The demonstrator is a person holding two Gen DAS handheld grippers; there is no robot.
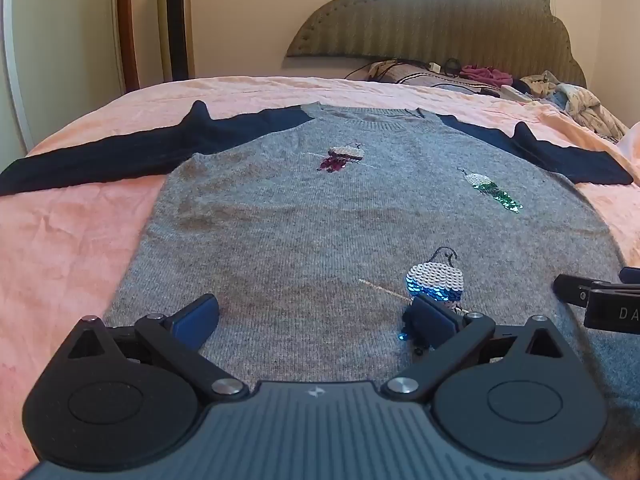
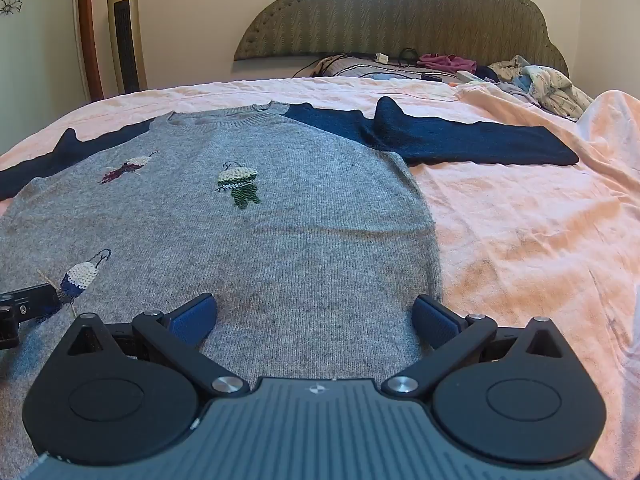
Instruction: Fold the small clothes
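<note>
A small grey knit sweater (image 1: pixel 320 216) (image 2: pixel 248 232) with dark navy sleeves (image 1: pixel 100 156) (image 2: pixel 460 140) lies flat on the pink bedspread, both sleeves spread sideways. Three sequin patches sit on its chest. My left gripper (image 1: pixel 314 318) hovers over the lower left part of the body, open, its right pad by the blue sequin patch (image 1: pixel 434 280). My right gripper (image 2: pixel 314 316) is open over the lower right part, its right finger near the sweater's side edge. Nothing is between either pair of pads. Each gripper shows at the edge of the other's view.
The pink bedspread (image 2: pixel 520 240) stretches to the right and far side. A heap of clothes (image 2: pixel 540 84), cables and a pillow lie by the padded headboard (image 1: pixel 440 20). A tall tower fan (image 2: pixel 126 28) stands against the wall at the left.
</note>
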